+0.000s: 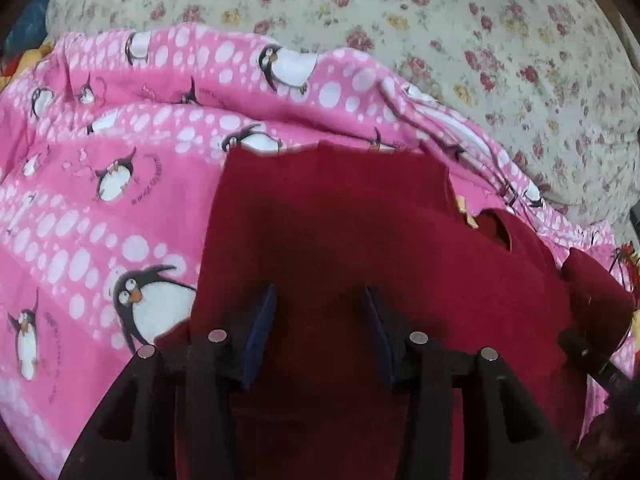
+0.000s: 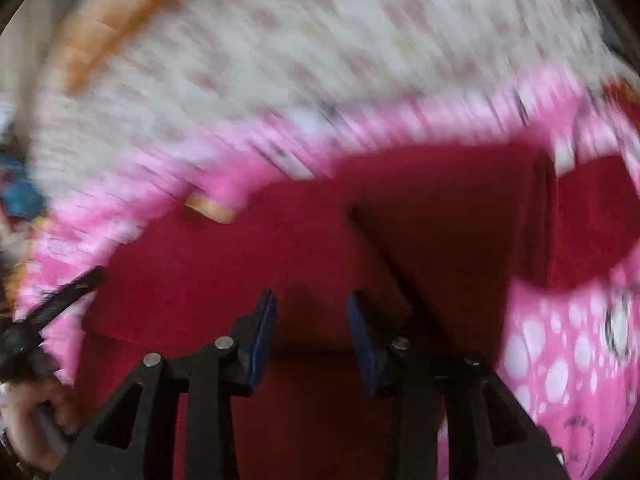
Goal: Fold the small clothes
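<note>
- Left tool (image 1: pixel 320 320): black, blue-padded fingers (image 1: pixel 262 320) spread apart, released, hovering over the dark red garment (image 1: pixel 340 220) with nothing between them.
- Right tool (image 2: pixel 312 320): same build, jaws likewise parted and gripping nothing, also above the red garment (image 2: pixel 280 240).
- Red garment: plain, matte, felt-like cloth with straight cut edges; it lies on the pink penguin blanket (image 1: pixel 100 200), which surrounds it on all sides.
- Left wrist view only: sharp detail of the garment's notched far-right edge with a small tan tag (image 1: pixel 466 210), and the blanket's white dots and cartoon penguins.
- Right wrist view only: a raised diagonal fold (image 2: pixel 384 248) in the garment; the picture is motion-blurred beyond it.
- Beyond the garment and blanket: a cream floral bedsheet (image 1: pixel 440 20), quilted-looking.
- An orange object (image 2: pixel 120 20) rests at the sheet's far edge, its shape blurred.
</note>
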`<state>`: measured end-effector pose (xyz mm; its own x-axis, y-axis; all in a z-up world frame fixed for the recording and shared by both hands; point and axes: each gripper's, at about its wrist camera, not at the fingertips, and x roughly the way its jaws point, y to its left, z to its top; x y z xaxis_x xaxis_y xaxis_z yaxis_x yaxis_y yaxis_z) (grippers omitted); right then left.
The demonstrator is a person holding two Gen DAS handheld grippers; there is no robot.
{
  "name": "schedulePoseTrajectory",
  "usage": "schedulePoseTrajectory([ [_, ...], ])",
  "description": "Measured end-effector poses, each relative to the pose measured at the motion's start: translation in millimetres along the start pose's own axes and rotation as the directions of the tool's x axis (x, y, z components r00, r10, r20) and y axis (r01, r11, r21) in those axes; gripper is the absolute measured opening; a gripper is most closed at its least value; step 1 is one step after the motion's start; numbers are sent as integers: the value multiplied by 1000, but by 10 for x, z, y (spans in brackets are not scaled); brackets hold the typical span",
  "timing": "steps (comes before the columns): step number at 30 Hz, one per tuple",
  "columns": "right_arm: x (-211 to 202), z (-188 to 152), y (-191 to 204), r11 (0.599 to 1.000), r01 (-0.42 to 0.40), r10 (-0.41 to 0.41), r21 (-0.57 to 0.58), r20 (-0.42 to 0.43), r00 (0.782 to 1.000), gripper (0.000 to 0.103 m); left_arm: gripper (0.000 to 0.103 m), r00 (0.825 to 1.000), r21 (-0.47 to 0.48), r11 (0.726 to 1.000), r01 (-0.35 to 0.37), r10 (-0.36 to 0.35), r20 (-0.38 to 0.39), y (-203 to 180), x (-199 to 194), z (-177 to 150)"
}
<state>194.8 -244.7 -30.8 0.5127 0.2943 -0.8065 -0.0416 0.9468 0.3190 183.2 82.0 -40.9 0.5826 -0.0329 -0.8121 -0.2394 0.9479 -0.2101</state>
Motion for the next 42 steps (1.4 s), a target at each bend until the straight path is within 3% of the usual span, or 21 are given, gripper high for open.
schedulePoseTrajectory([
  [3,-116,65,35,999,-35,33,26,46,998,29,27,993,28,1000,-13,10,119,-79,-227,92],
  [6,-131,135,300,991,-20,39,-131,147,988,39,30,985,49,998,-51,42,165,-125,-225,160],
  [8,28,205,352,985,16,11,-170,158,987,47,35,995,13,999,-51,50,83,-63,-16,147],
  [9,129,244,327,988,45,-24,-151,136,990,49,36,1000,-41,999,-20,20,-5,52,129,120],
  [11,315,254,160,995,38,-33,-91,52,998,51,38,1000,-71,997,24,-23,12,143,124,107],
  [15,121,262,227,994,12,-4,-111,75,997,50,38,1000,-64,998,18,-18,3,144,45,111],
  [17,-163,256,236,995,-12,28,-104,157,987,50,38,1000,-50,999,10,-9,16,101,-18,95],
  [19,-478,275,178,996,-23,45,-89,253,966,51,38,999,-27,999,21,-20,30,31,-107,36],
  [20,-602,284,131,997,10,14,-79,298,955,54,38,999,-10,1000,28,-27,33,-13,-137,22],
  [22,-857,285,-24,987,152,-121,-49,397,910,67,38,998,29,998,47,-48,35,-91,-211,-42],
  [25,-1109,291,-447,923,384,-337,4,486,806,70,38,992,80,989,123,-124,11,-242,-291,-140],
  [27,-1182,317,-815,907,420,-382,33,483,788,70,38,987,113,980,163,-163,-7,-347,-320,-193],
  [30,-1180,313,-1302,921,381,-375,82,451,810,67,38,983,150,971,184,-182,-26,-457,-327,-248],
  [32,-1103,327,-1601,936,334,-351,113,401,846,56,38,981,151,970,192,-188,-42,-497,-292,-248],
  [34,-1040,307,-1784,934,333,-357,129,359,862,48,38,981,140,971,193,-188,-48,-507,-266,-238],
  [39,-916,327,-1793,958,271,-288,98,347,893,47,38,979,107,973,202,-198,-51,-473,-238,-214],
  [40,-861,347,-1765,963,256,-269,84,331,904,44,38,979,104,974,202,-198,-51,-470,-236,-213],
  [42,-822,338,-1750,957,279,-290,78,308,906,38,38,979,102,974,201,-196,-49,-466,-237,-217],
])
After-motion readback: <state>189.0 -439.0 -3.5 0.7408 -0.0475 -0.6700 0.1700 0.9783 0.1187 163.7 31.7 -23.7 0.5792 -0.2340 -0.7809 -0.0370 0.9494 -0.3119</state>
